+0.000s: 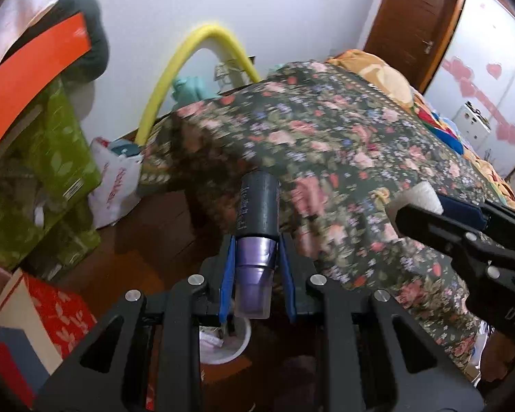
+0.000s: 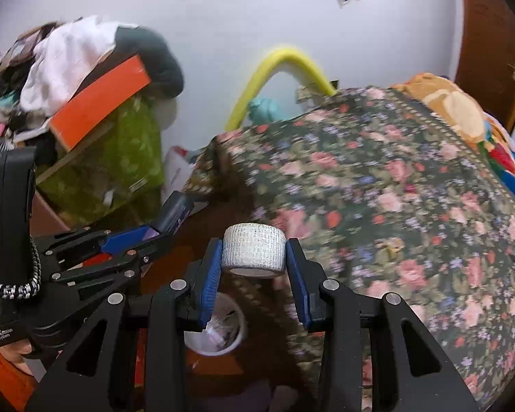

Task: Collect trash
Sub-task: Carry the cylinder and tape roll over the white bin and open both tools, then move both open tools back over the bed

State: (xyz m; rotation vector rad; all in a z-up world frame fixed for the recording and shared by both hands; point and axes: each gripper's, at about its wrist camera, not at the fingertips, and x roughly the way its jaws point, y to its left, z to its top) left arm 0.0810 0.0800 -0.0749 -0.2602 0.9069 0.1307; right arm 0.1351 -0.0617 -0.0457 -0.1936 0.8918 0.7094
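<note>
Purple-and-black bottle is pinched in the left tongs and a white tape roll in the right tongs, carried past the bed's corner; release over the white bin below seems called for next.

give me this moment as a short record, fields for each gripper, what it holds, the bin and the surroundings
left gripper: shut on purple and black tube
right gripper: shut on white tape roll
bin: white trash bin on the floor below both grippers, some trash inside
bed: floral bedspread to the right
clutter: green boxes, orange board at left
</note>
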